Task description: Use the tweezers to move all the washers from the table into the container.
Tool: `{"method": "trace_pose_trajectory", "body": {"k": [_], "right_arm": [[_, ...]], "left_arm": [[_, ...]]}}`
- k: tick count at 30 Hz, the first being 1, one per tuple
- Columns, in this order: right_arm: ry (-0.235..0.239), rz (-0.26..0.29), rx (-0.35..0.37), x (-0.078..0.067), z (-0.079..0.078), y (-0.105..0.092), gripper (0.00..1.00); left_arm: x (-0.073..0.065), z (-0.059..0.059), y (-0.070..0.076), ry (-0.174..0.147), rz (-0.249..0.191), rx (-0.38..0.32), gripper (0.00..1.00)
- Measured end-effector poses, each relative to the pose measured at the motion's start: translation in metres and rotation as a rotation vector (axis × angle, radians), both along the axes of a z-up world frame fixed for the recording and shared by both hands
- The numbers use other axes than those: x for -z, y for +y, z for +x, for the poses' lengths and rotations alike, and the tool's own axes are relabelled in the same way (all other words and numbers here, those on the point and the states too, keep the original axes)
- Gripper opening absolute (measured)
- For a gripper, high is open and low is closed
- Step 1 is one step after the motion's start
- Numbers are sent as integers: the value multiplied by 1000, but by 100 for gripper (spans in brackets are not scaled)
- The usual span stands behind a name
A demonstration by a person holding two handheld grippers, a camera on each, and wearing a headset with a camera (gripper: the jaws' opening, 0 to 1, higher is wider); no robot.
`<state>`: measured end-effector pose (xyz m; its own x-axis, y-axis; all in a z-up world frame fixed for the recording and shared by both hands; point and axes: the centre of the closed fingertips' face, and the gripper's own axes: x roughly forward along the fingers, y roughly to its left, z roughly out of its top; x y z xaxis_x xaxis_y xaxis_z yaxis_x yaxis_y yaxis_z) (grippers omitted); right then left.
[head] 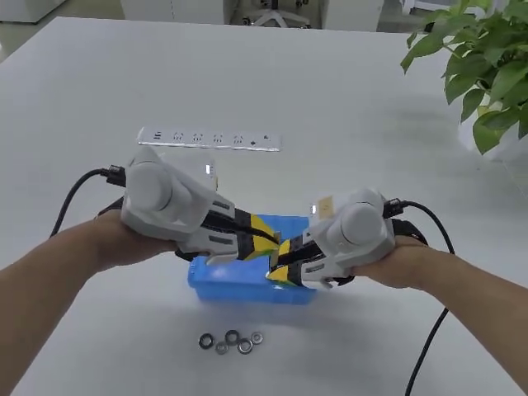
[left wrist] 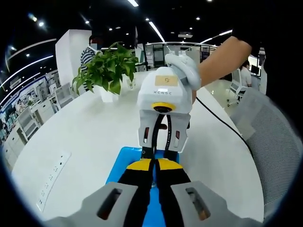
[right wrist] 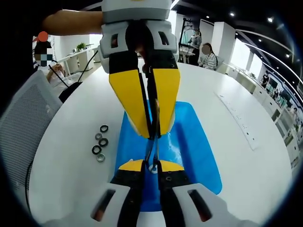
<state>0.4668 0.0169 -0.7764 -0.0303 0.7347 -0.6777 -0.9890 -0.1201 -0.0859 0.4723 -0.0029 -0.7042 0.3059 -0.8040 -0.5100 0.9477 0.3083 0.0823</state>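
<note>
Left gripper [head: 266, 241] and right gripper [head: 281, 267] meet nose to nose over blue container [head: 221, 289]. Both clenched on thin tweezers [right wrist: 152, 142], which run between them above container. Washers [head: 232, 340] clustered on table [head: 346, 107] just in front of container. Power strip [head: 210, 139] beyond container. Plant [head: 483, 66] far right of container.

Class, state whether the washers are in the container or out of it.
Out: five washers lie clustered on the table, just outside the blue container.
</note>
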Motion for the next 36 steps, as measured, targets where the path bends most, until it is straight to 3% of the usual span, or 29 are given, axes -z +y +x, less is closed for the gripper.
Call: {"method": "trace_pose_trajectory", "body": {"k": [17,36], "right_arm": [[-13,25,24,-18,-2,0,19],[-22,40,114,-44,-13,-28,31]], "left_arm": [[-15,-5,-1,5,-11,-29,6],[-40,-14,4,-23,-29,-53,6]]}}
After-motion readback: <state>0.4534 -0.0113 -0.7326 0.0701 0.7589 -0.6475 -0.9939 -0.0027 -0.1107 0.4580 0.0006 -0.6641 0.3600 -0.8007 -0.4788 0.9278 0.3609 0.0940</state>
